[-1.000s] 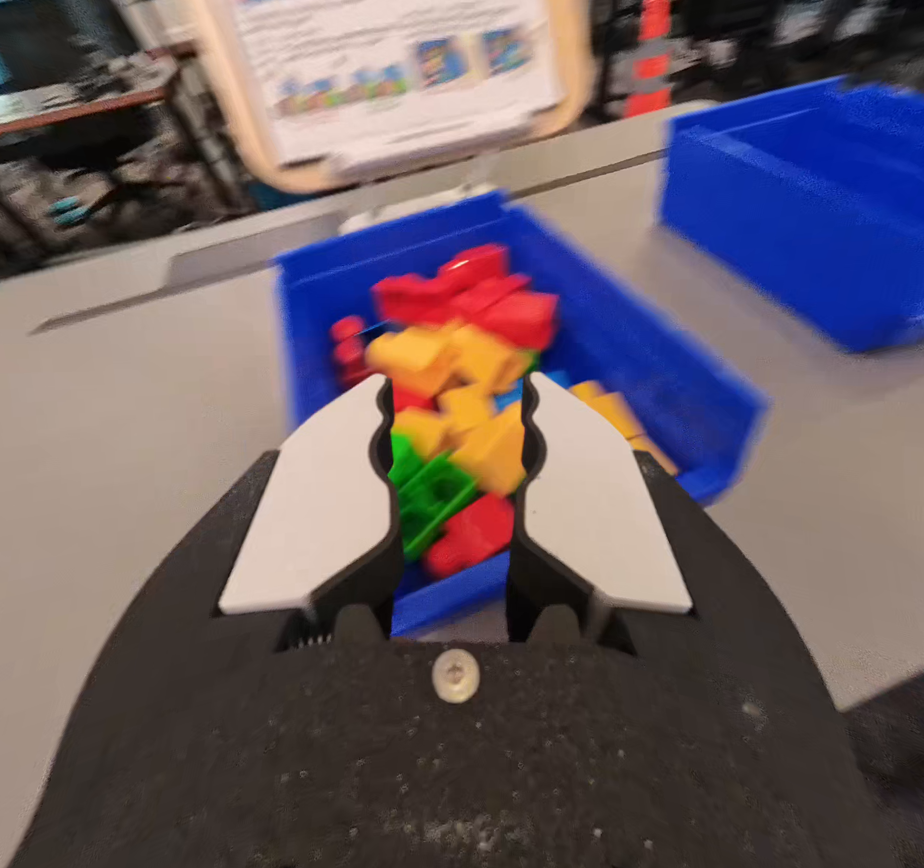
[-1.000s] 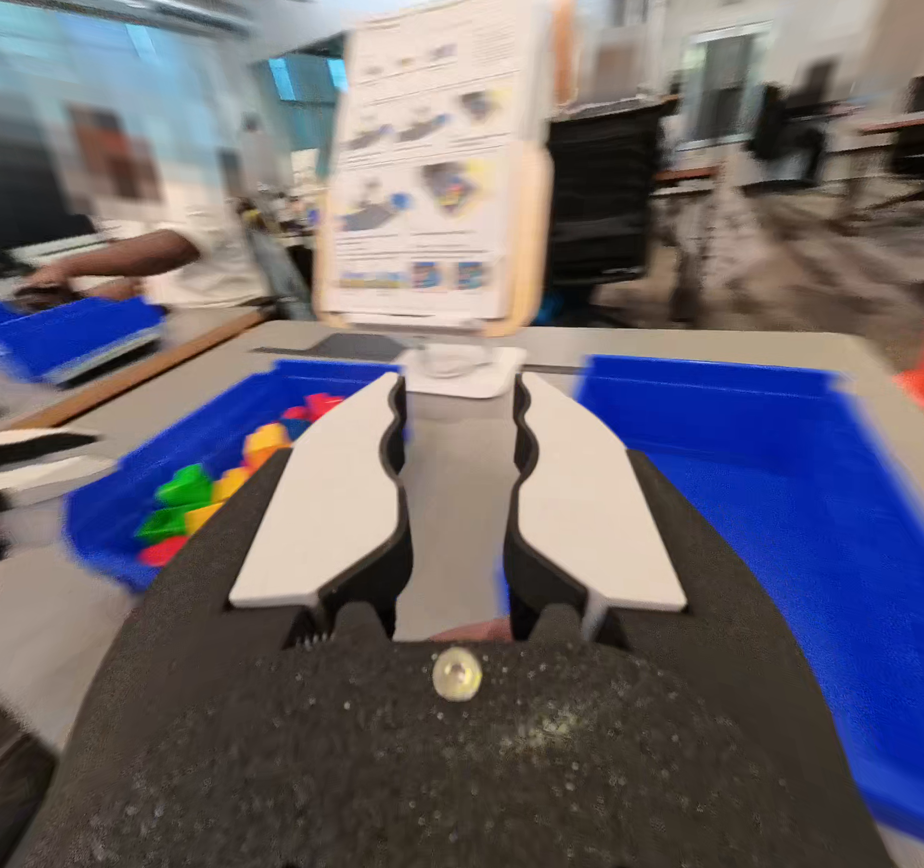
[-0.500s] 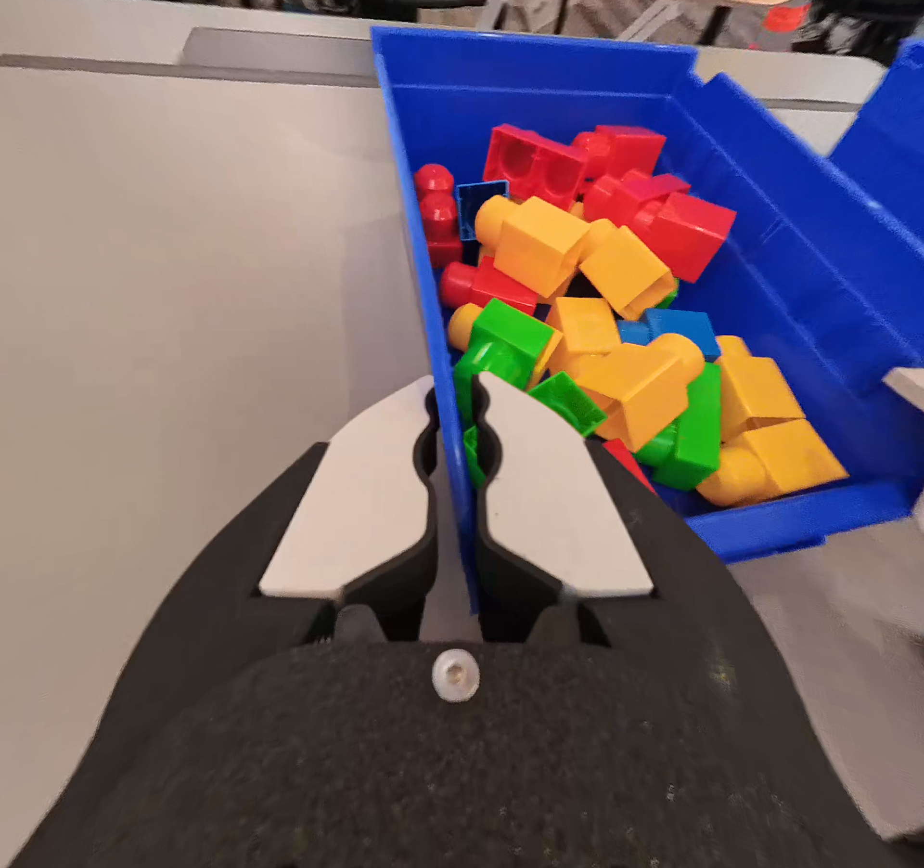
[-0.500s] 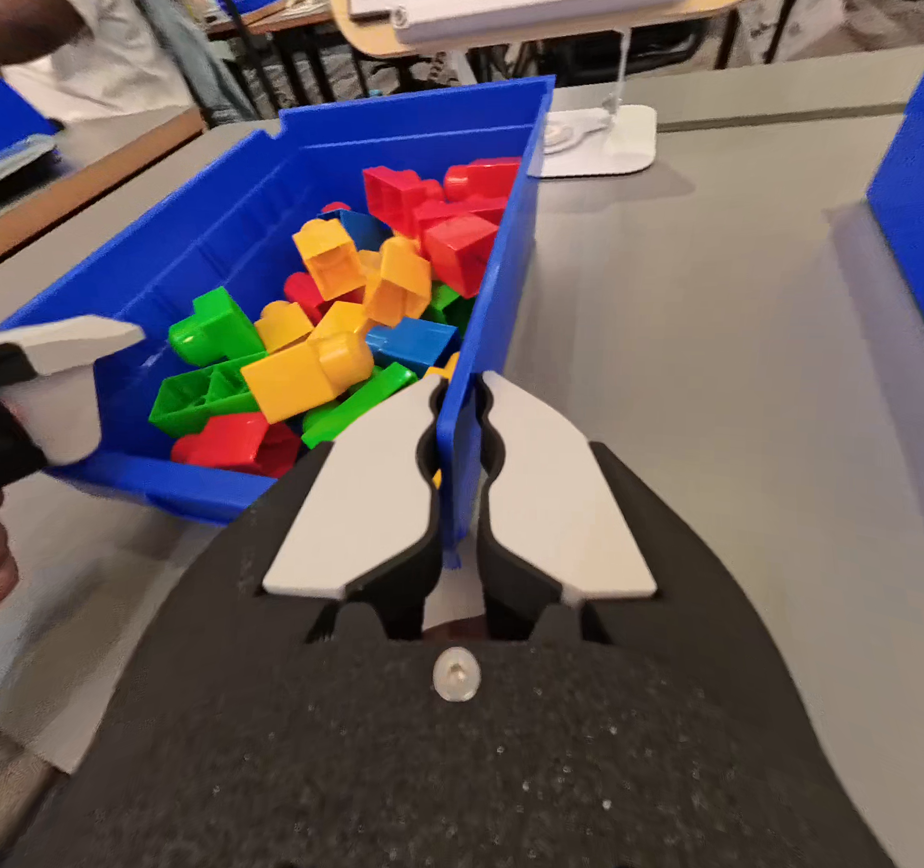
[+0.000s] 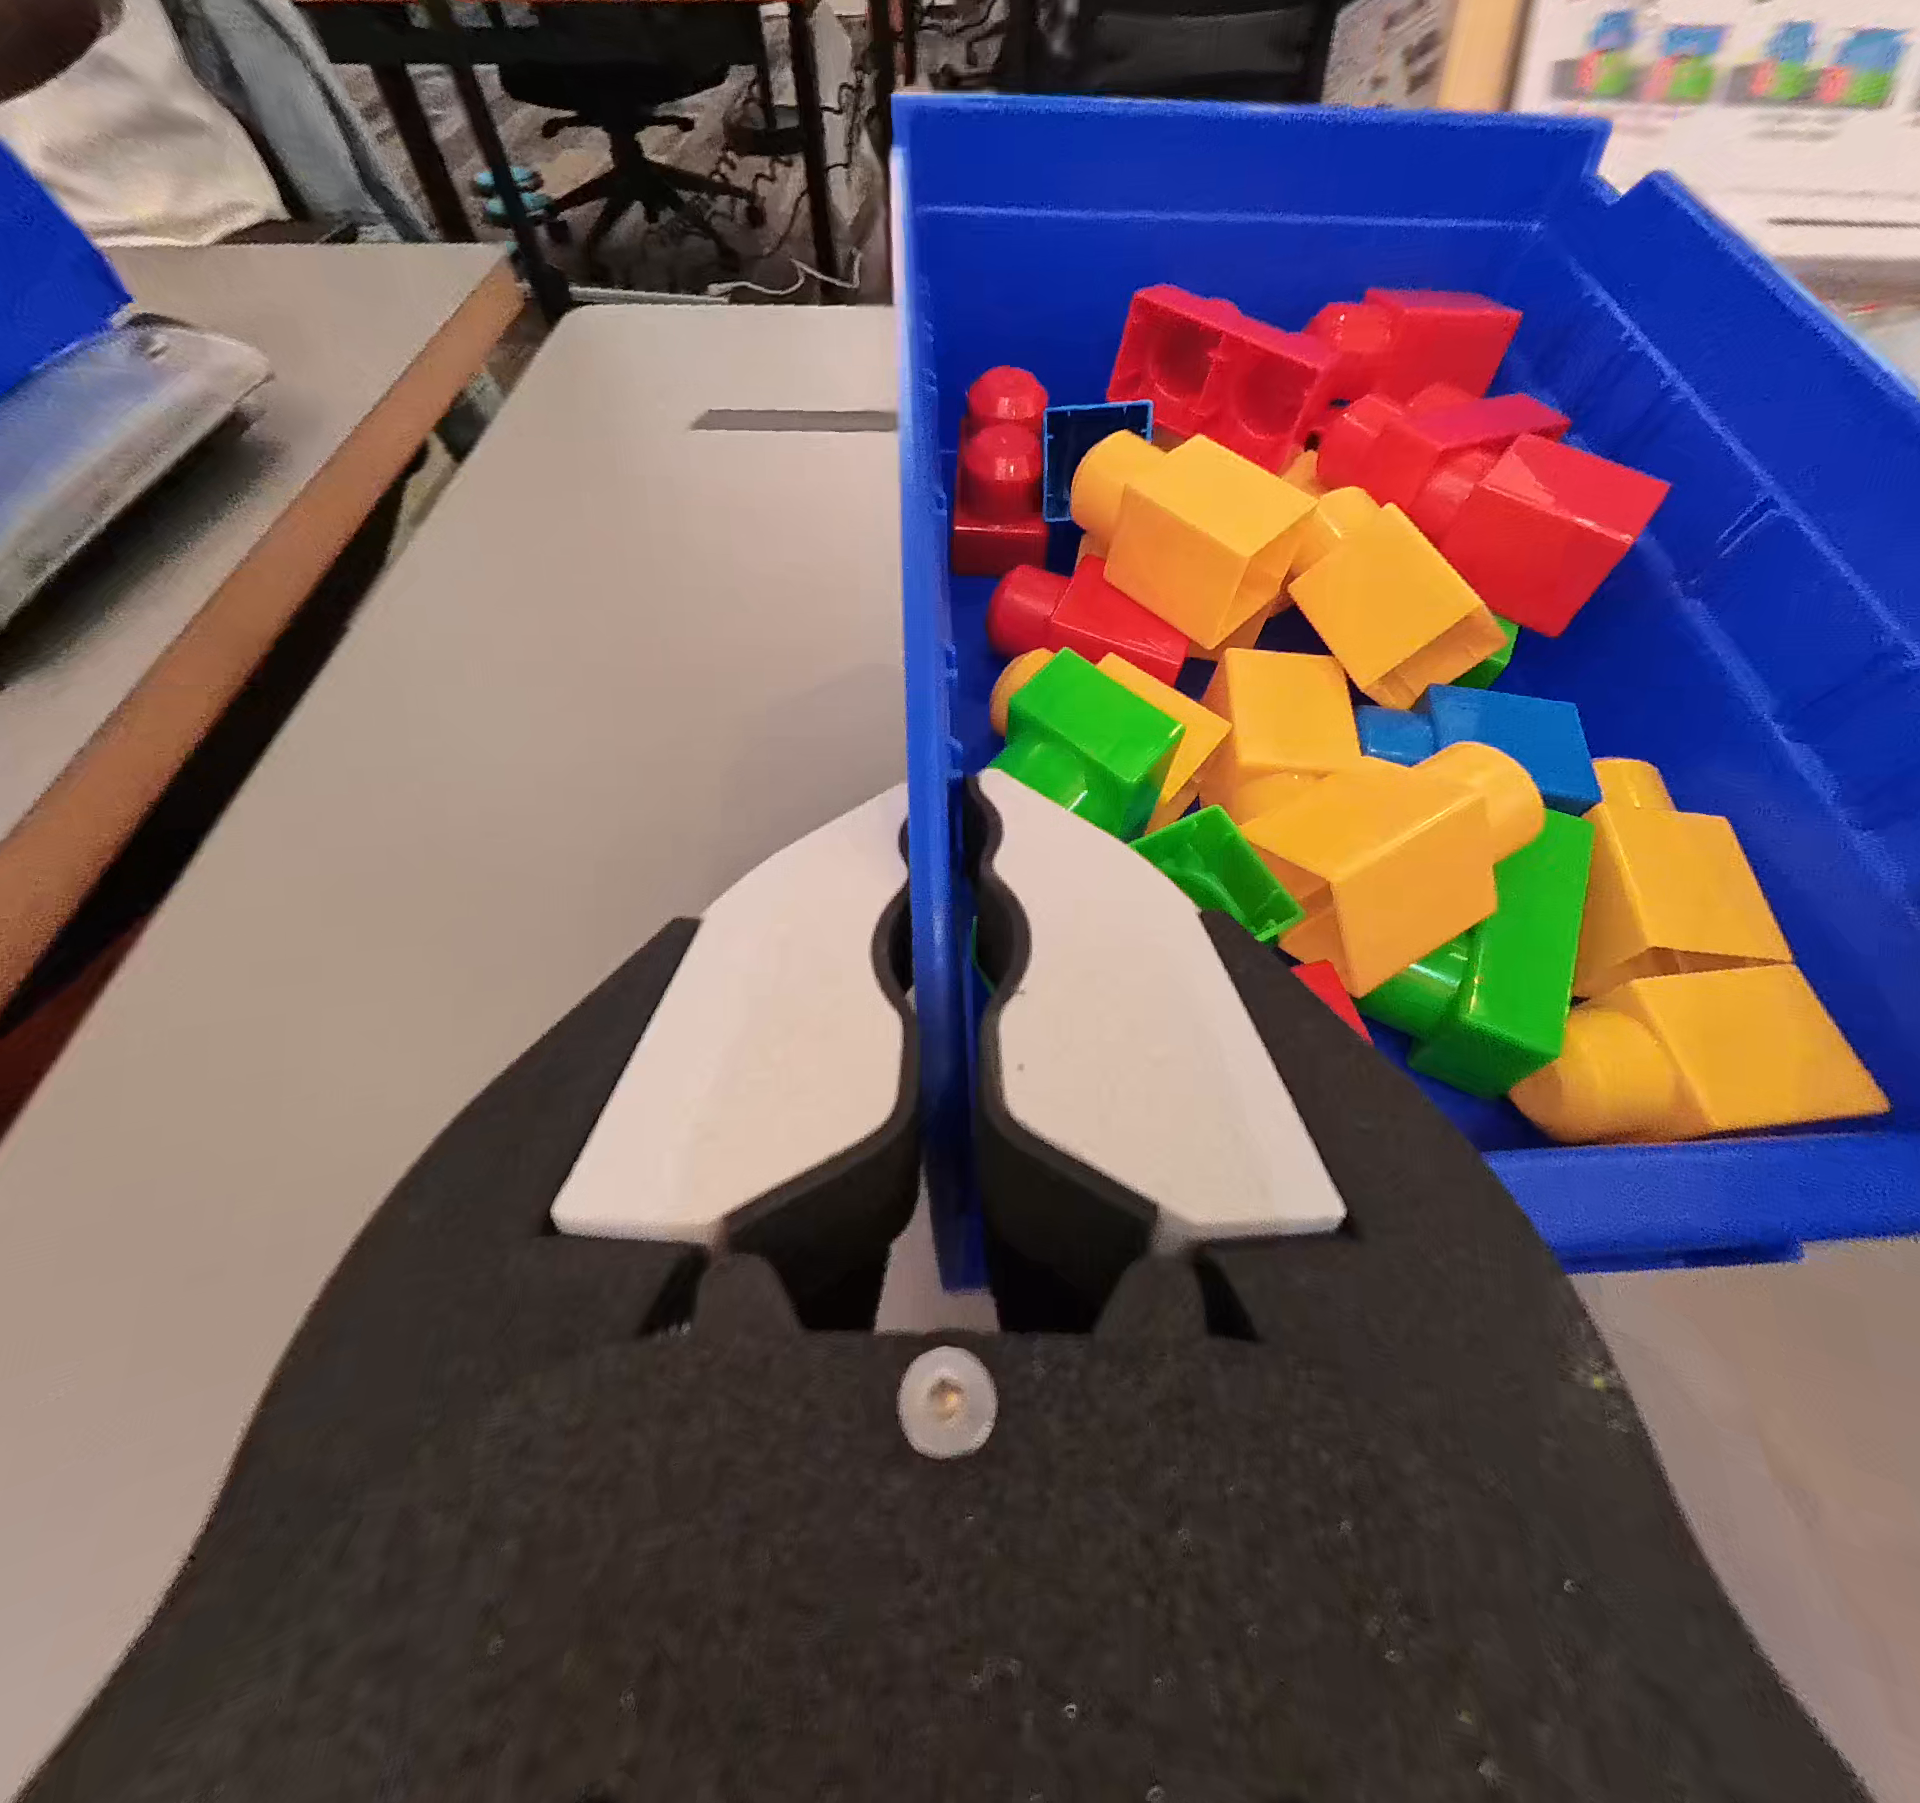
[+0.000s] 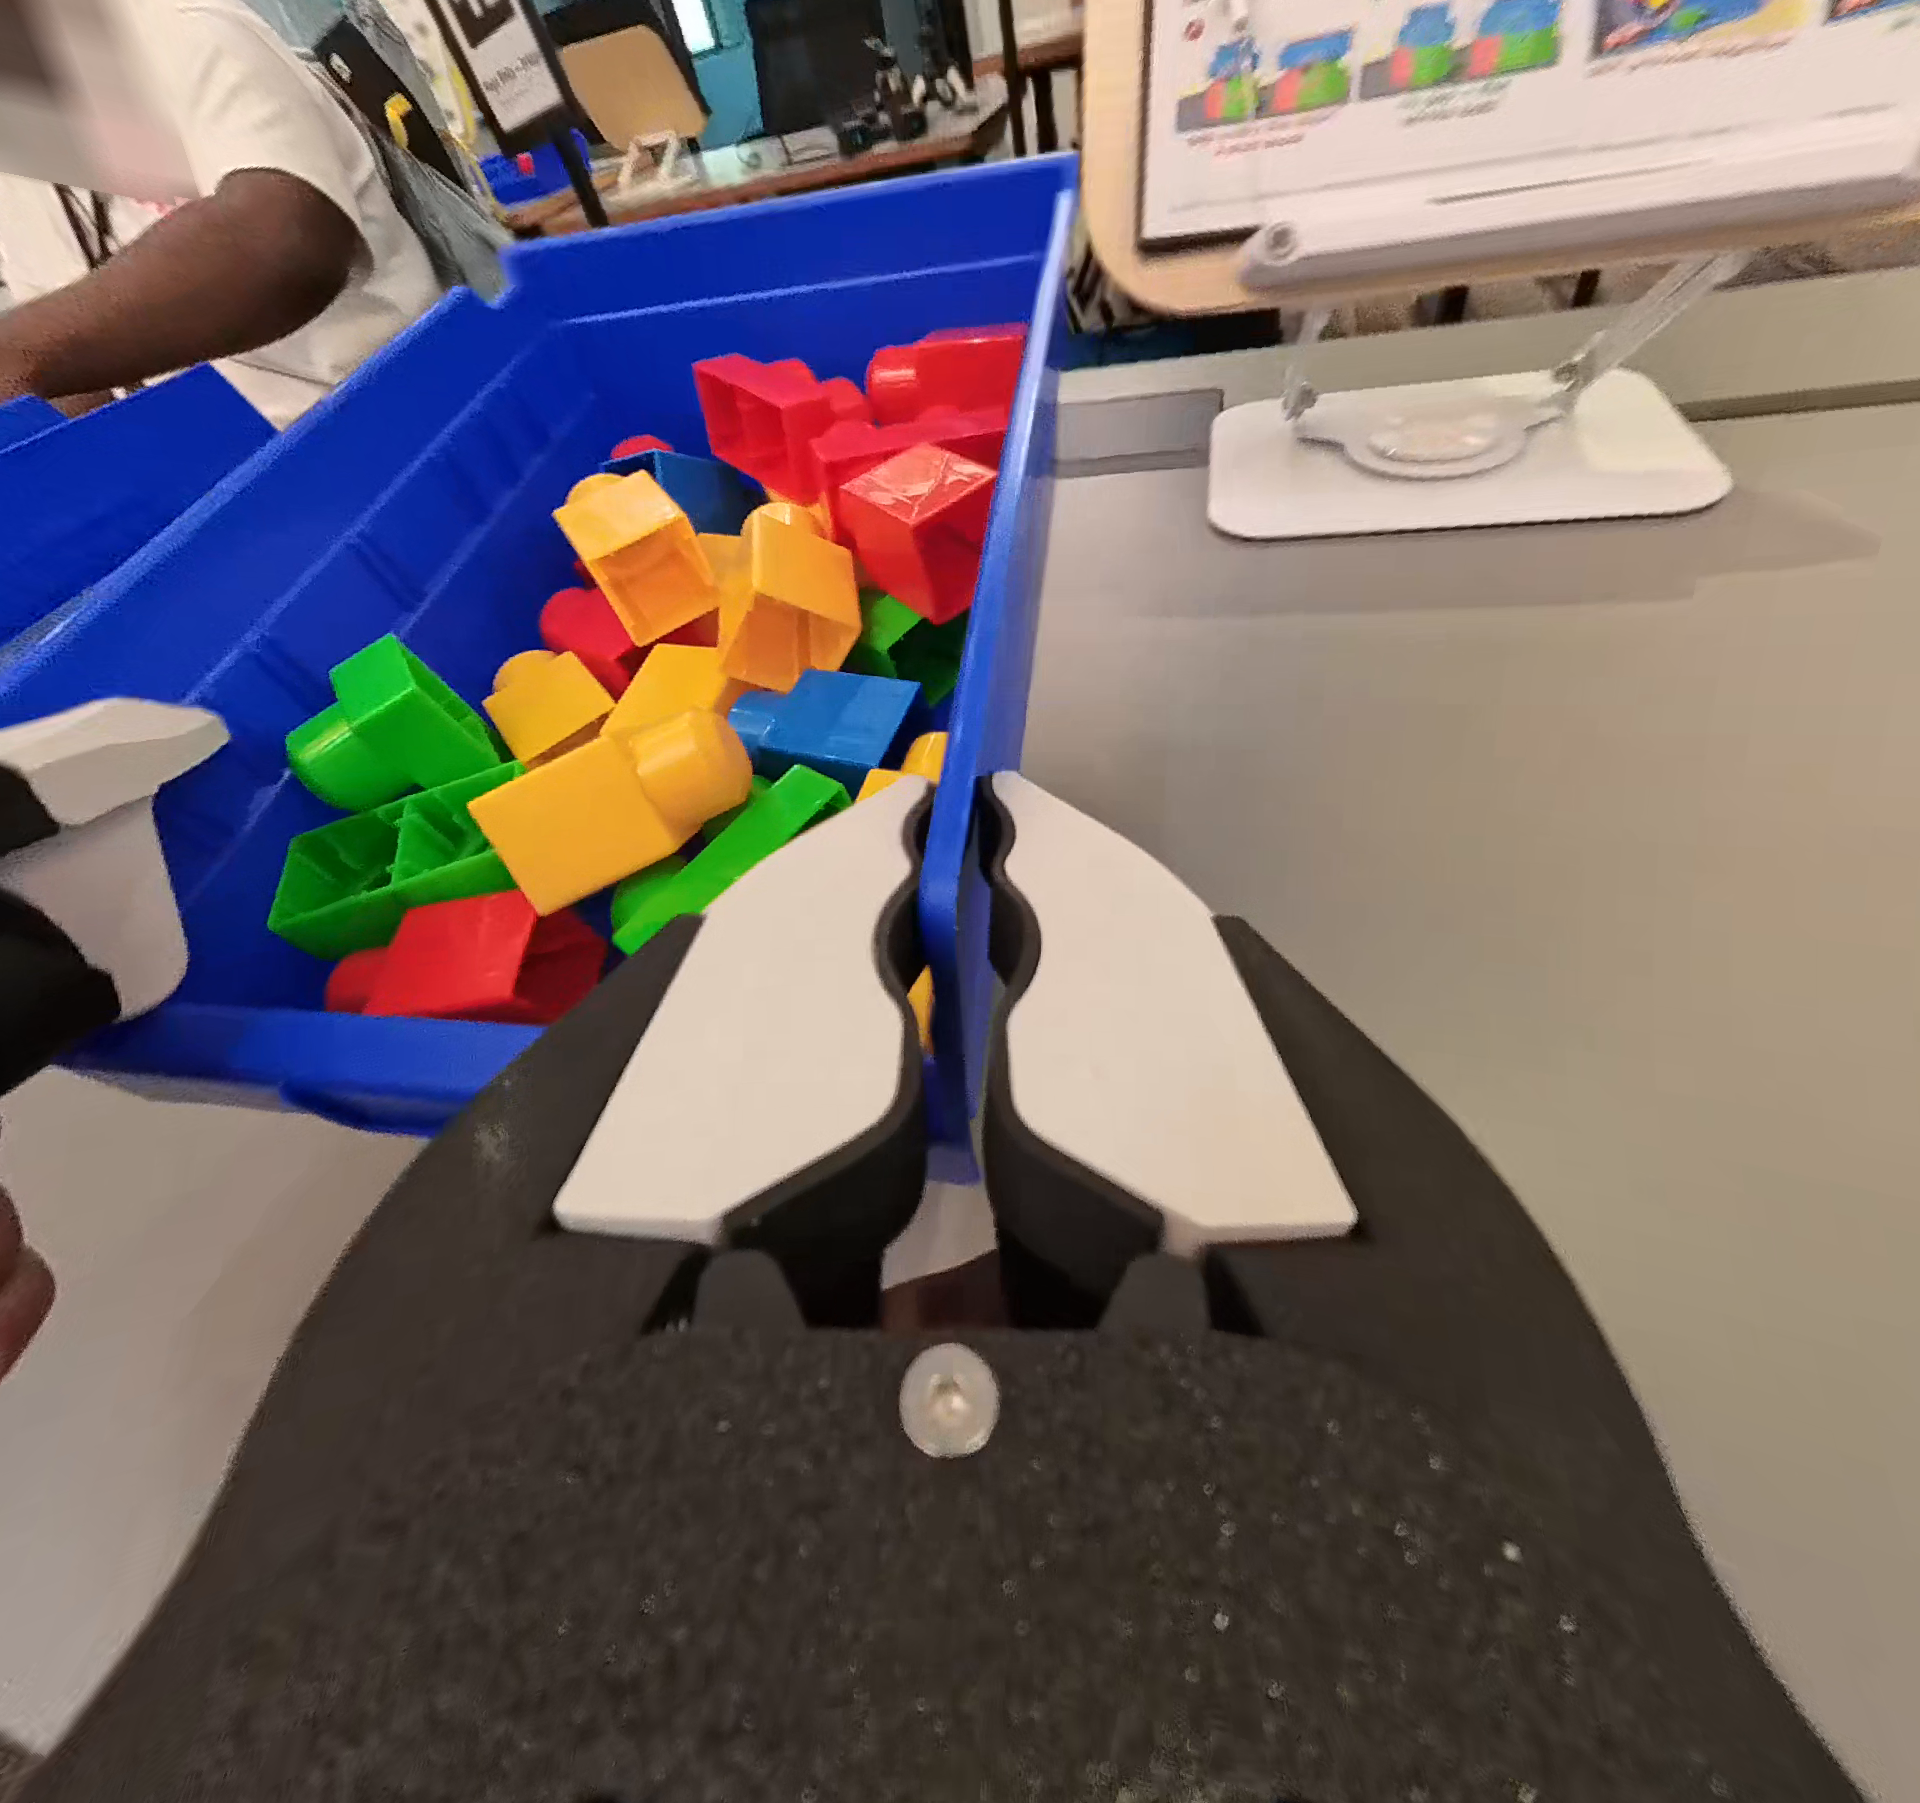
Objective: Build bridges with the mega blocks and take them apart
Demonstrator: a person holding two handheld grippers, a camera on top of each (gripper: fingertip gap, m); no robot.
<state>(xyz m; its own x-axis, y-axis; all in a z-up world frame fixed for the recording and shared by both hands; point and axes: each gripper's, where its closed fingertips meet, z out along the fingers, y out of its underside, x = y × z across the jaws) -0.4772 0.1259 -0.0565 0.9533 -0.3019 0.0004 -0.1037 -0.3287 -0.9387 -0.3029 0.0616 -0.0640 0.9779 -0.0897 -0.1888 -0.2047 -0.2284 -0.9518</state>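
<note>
With both grippers clamped on 1 blue bin, each holds an opposite side wall: the left gripper (image 5: 940,818) pinches the bin (image 5: 1226,164) on its left wall, 1 finger outside, 1 inside among the blocks; the right gripper (image 6: 954,803) pinches the right wall of the same bin (image 6: 727,257), 1 finger inside, 1 outside over the table (image 6: 1455,818). Jaws on both are nearly closed, only the wall's thickness between them.

Left gripper also shows at the left edge of the right wrist view (image 6: 94,797), at the bin's far wall.

Blocks (image 5: 1351,714) are all in the bin, a loose jumble: red ones toward the far end, yellow in the middle and near end, green near the front, 1 blue block (image 5: 1507,735) mid-pile. None on the table. Cannot tell whether the bin's base touches the table or is lifted.

Outward: grey table under the bin. To the bin's right, a white stand (image 6: 1455,465) carries a wood-backed instruction sheet (image 6: 1507,39), near the bin, not touching. Another blue bin (image 6: 114,465) sits beyond the left side. A person's arm (image 6: 177,299) in a white sleeve is behind it. Desks and an office chair (image 5: 623,112) stand in the background.
</note>
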